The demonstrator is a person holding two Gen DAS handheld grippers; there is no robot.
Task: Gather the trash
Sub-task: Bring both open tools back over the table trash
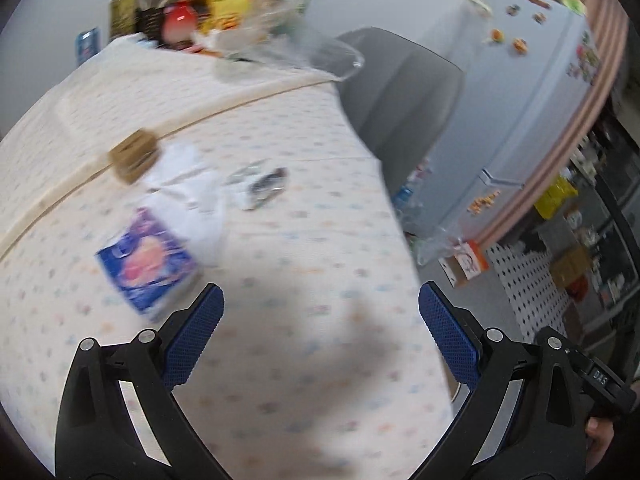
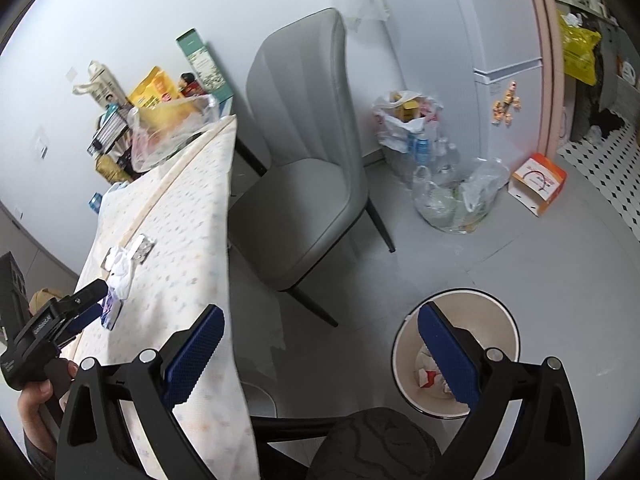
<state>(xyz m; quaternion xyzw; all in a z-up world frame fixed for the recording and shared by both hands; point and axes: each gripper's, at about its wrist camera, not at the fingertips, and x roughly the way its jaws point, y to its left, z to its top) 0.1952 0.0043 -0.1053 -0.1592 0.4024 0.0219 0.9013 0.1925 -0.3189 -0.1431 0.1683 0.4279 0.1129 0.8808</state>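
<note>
Your left gripper [image 1: 320,316] is spread wide and empty over the surface [image 1: 280,240], with the blue packet [image 1: 146,260] just beyond its fingers, too blurry to read. Right gripper [image 2: 320,336] also gapes empty, its finger partly covering the bin [image 2: 500,320].

**Item count, table and floor**

Table [image 1: 304,360]: one blue-and-purple packet [image 1: 148,260], one crumpled white tissue [image 1: 192,200], one small foil wrapper [image 1: 262,186], one brown cardboard piece [image 1: 134,156] on the centre seam, one clear plastic bag [image 1: 296,54] at the far edge.

Floor: one bin [image 2: 456,350], one grey chair [image 2: 304,152], two filled plastic bags [image 2: 404,120] [image 2: 456,196], one orange-and-white box [image 2: 538,182].

Grippers: two.
</note>
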